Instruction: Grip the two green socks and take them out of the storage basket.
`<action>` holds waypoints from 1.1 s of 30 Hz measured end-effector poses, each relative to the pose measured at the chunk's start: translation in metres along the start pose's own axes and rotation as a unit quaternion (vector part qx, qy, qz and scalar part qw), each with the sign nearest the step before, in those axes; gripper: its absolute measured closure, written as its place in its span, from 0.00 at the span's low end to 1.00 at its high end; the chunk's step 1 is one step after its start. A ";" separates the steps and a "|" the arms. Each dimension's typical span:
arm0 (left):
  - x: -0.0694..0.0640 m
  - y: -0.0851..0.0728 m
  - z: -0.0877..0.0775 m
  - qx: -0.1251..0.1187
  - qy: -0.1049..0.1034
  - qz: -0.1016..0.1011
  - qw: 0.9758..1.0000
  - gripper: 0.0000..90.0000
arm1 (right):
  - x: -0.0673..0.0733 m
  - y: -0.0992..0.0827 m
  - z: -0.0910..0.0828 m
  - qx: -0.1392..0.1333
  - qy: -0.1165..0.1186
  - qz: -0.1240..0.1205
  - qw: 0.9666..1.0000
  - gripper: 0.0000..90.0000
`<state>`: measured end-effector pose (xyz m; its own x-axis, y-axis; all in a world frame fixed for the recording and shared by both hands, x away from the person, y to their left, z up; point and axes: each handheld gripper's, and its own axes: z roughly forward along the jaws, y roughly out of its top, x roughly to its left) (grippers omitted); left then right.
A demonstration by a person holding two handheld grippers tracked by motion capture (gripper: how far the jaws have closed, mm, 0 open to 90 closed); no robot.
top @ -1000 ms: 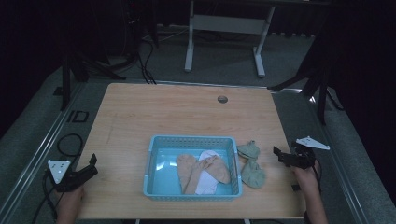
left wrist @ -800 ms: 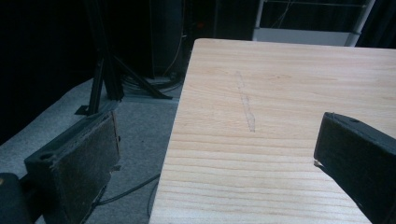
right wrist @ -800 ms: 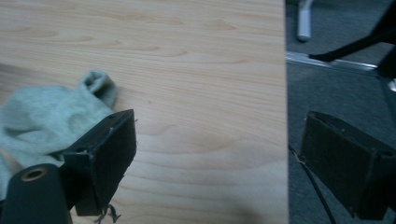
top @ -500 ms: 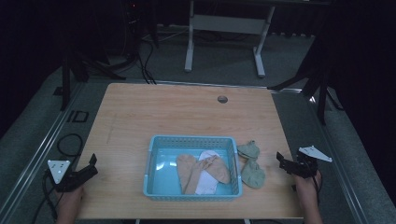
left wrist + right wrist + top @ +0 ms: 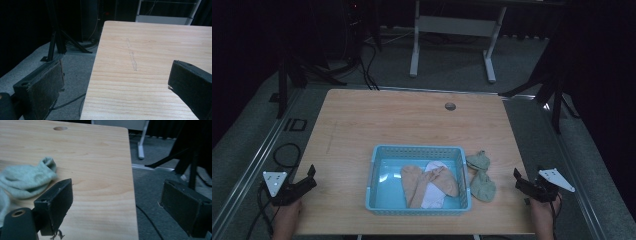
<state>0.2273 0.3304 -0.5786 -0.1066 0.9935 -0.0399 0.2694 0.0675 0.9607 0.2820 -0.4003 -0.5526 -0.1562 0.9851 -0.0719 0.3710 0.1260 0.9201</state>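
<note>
A light blue basket sits near the front middle of the wooden table. In it lie two tan socks and a white sock between them. Two pale green socks lie crumpled on the table just right of the basket; one green sock shows left of my right jaws. My left gripper stands open at the table's front left edge, nothing between its jaws. My right gripper stands open at the front right edge, right of the green socks, holding nothing.
A round cable hole sits near the table's far edge. Grey floor with cables lies off the left side. A white stand frame and black tripod legs stand beyond the table.
My right gripper has drawn back toward the person and slightly right, away from the green socks. The left gripper, basket and socks have stayed put.
</note>
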 end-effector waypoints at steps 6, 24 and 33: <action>0.000 0.000 0.000 -0.001 0.000 0.001 1.000 0.00 | 0.003 -0.008 -0.010 -0.010 -0.006 0.004 1.000 0.12; 0.000 0.000 0.000 -0.001 -0.002 0.001 1.000 0.00 | -0.003 -0.019 -0.019 -0.060 -0.016 0.025 0.998 0.12; 0.000 0.000 0.000 -0.001 -0.004 0.001 1.000 0.00 | -0.001 -0.022 -0.019 -0.078 -0.018 0.001 0.997 0.12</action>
<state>0.2270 0.3306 -0.5786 -0.0986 0.9943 -0.0394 0.2676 0.0647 0.9614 0.2568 -0.4060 -0.5651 -0.1206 0.9894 -0.0805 0.2238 0.1061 0.9688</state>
